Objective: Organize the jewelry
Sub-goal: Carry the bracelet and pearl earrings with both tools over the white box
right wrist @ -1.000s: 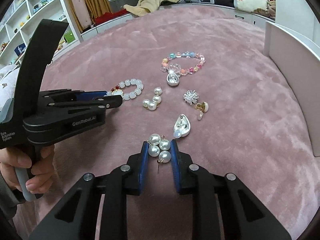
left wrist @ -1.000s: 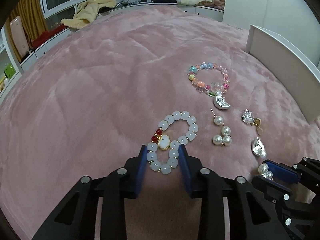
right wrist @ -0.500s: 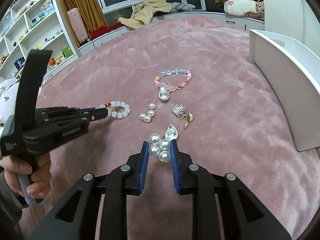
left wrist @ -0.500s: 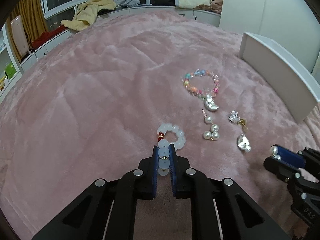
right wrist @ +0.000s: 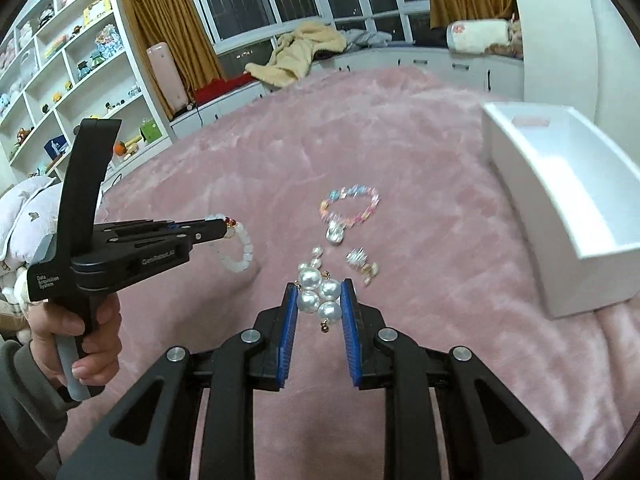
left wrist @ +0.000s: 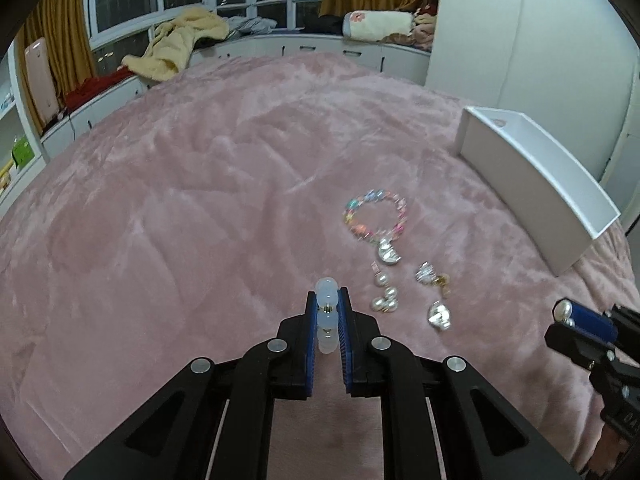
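Both grippers have lifted off the pink bed since a second ago. Left gripper (left wrist: 327, 320) fingers are pinched narrow on the white bead bracelet (right wrist: 236, 254), which dangles loose. Right gripper (right wrist: 319, 300) clamps the pearl earring (right wrist: 318, 294). Light, slippery stuff, so I'd grip across the beads. White box (right wrist: 568, 216) sits nearby.

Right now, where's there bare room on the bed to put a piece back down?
Bare pink blanket spreads left of the colourful bracelet, and a bare strip lies between the loose earrings and the white box. It is crowded from that bracelet down to the pearl earring cluster.
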Action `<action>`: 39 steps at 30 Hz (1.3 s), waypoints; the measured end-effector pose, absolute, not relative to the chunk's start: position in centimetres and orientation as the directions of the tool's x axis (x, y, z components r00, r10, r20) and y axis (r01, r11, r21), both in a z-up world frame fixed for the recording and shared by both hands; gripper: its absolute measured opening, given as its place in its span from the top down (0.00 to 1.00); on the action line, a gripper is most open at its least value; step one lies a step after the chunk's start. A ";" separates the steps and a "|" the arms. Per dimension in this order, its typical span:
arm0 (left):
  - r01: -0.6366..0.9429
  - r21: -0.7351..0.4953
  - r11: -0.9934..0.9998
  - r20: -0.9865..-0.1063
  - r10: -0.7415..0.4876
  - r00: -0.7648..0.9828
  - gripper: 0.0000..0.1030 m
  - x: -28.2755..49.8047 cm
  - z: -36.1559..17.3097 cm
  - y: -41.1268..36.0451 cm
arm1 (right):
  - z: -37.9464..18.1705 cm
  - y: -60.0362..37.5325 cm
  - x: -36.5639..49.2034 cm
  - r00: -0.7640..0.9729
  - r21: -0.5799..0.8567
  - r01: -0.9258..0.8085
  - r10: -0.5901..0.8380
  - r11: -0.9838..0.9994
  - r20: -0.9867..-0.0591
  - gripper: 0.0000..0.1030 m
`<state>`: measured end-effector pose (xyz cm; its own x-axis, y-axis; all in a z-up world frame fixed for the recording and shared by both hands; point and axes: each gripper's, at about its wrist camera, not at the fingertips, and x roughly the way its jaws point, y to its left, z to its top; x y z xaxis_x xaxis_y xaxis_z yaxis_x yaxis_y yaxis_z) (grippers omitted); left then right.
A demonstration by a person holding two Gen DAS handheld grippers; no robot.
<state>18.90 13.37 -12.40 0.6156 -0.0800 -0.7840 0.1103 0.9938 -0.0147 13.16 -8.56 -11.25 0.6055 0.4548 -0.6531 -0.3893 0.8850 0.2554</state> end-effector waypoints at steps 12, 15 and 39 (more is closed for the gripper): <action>0.208 -0.006 0.978 -0.741 -0.143 0.656 0.86 20.0 -4.2 8.2 | -4.5 -13.1 14.0 0.695 0.175 -0.355 0.384 0.918 -0.607 0.78; 0.238 -0.004 0.971 -0.731 -0.166 0.662 0.86 20.5 -2.4 6.5 | -3.1 -14.7 14.4 0.715 0.158 -0.341 0.365 0.927 -0.596 0.78; 0.447 -0.016 0.894 -0.763 -0.300 0.573 0.85 29.3 -0.1 -11.8 | -5.5 -29.7 20.7 0.731 0.106 -0.191 0.214 0.976 -0.648 0.78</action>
<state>29.26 -11.77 -0.06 0.5729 -0.3001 -0.7627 0.4469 0.8944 -0.0162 20.70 -29.69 -5.46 0.7306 0.2137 -0.6485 -0.1911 0.9758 0.1062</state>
